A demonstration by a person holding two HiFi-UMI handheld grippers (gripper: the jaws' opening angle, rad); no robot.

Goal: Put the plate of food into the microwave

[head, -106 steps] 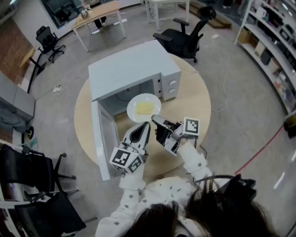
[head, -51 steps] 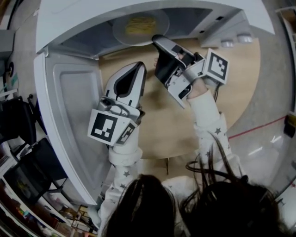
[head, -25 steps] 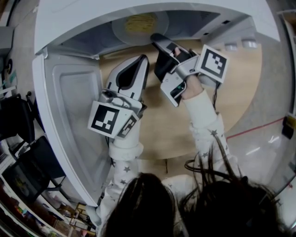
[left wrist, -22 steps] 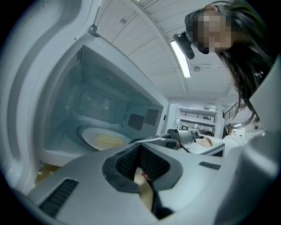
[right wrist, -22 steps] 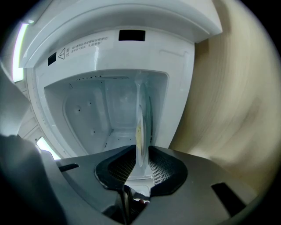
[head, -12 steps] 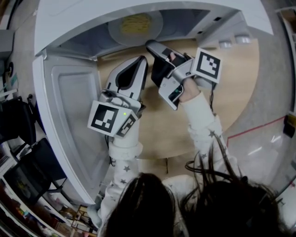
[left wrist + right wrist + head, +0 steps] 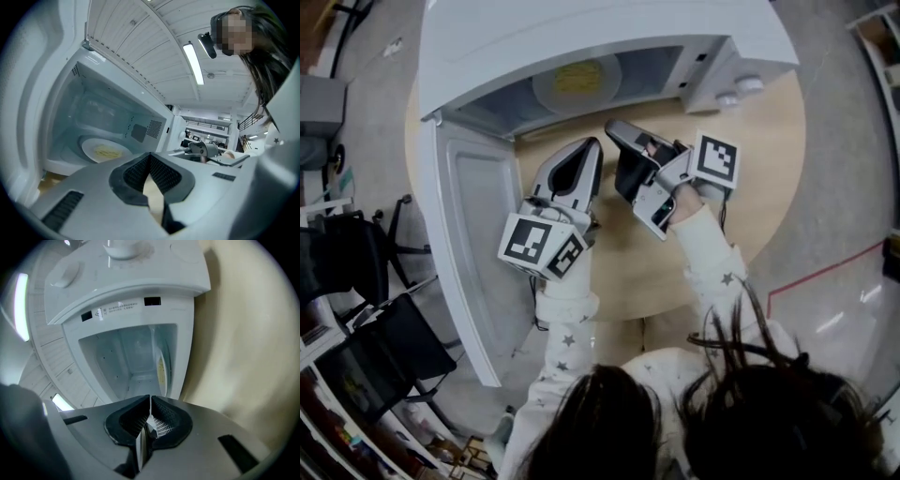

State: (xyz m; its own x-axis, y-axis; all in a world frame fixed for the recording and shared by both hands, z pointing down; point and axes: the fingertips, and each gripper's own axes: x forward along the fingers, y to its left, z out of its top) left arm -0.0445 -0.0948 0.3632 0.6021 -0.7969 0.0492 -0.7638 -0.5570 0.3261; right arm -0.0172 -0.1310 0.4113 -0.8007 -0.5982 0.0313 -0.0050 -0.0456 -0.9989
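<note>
The plate of food (image 7: pixel 609 82) sits inside the open microwave (image 7: pixel 581 33), in the upper middle of the head view, with the door (image 7: pixel 478 253) swung out to the left. Both grippers hover outside the cavity over the round wooden table (image 7: pixel 759 169), just below the plate and apart from it. The left gripper (image 7: pixel 590 147) has its jaws pressed together on nothing, and so does the right gripper (image 7: pixel 615 129).

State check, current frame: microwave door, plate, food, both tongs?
microwave door: swung wide open.
plate: flat on the floor inside the microwave, not touched by either tongs.
food: on the plate.
left tongs: shut, empty, outside the cavity.
right tongs: shut, empty, outside the cavity.
</note>
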